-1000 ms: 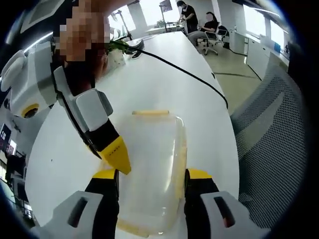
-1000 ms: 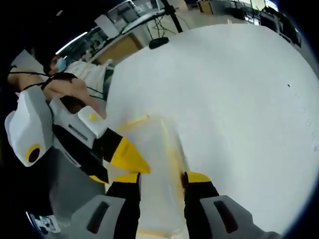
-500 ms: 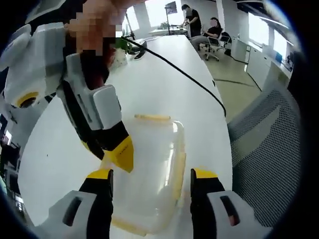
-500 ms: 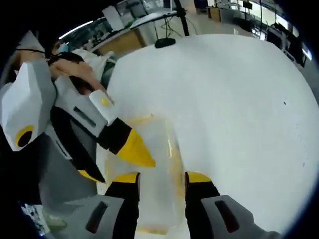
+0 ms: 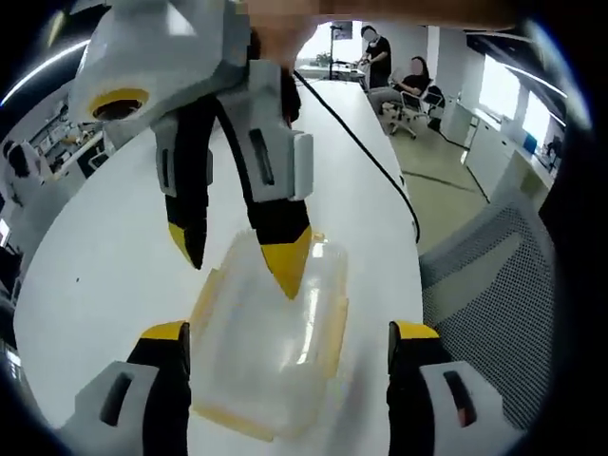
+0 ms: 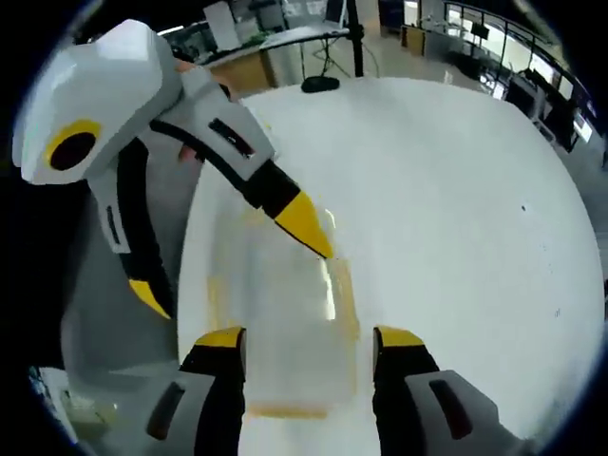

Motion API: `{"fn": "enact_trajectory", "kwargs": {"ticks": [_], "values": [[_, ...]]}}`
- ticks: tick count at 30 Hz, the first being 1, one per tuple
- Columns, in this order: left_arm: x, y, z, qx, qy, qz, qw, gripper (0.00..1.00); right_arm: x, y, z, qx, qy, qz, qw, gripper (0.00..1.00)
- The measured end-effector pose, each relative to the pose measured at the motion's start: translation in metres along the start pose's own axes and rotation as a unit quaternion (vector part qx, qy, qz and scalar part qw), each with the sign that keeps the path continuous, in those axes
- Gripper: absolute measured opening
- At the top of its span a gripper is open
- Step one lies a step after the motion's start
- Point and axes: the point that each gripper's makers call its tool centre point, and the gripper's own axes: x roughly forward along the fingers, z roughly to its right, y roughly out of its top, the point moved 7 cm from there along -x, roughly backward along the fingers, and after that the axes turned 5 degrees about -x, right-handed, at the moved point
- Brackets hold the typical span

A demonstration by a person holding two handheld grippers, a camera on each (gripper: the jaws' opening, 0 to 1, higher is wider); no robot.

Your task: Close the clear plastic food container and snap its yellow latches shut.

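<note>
The clear plastic container (image 5: 271,347) with yellow latches lies on the white table (image 5: 114,256), its lid down on top. My left gripper (image 5: 290,332) is open, its jaws standing either side of the container without touching it. The right gripper (image 5: 237,266) reaches in from above, open, with one yellow fingertip (image 5: 286,271) over the container's far end. In the right gripper view the container (image 6: 280,332) lies between the open jaws of my right gripper (image 6: 309,337). The left gripper (image 6: 237,275) straddles the container's far end there. I cannot tell whether the latches are snapped.
A black cable (image 5: 366,152) runs along the table towards its far end. A mesh office chair (image 5: 484,285) stands beside the table edge at the right. People sit at the far end (image 5: 408,76). A black stand base (image 6: 321,84) rests on the table.
Both grippers' jaws have spread wider around the container. Both cameras have shifted, and each gripper now shows larger and nearer the other's view, over the container's far end.
</note>
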Motion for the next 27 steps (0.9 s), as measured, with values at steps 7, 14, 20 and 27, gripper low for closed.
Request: {"fn": "enact_trajectory", "kwargs": {"ticks": [7, 14, 20, 27], "values": [[0.0, -0.003, 0.004, 0.012, -0.022, -0.012, 0.9996, 0.98, -0.001, 0.0, -0.009, -0.014, -0.007, 0.019, 0.9997, 0.66], [0.0, -0.007, -0.001, 0.018, -0.033, -0.03, 0.9988, 0.99, -0.004, -0.009, -0.015, -0.023, -0.019, 0.019, 0.9994, 0.69], [-0.001, -0.005, -0.013, 0.027, -0.03, -0.041, 0.9984, 0.99, -0.004, -0.019, -0.019, -0.031, -0.032, 0.014, 0.9989, 0.75], [0.001, -0.015, -0.02, 0.034, -0.036, -0.074, 0.9961, 0.99, 0.001, -0.022, -0.025, -0.053, -0.04, 0.01, 0.9978, 0.76]]}}
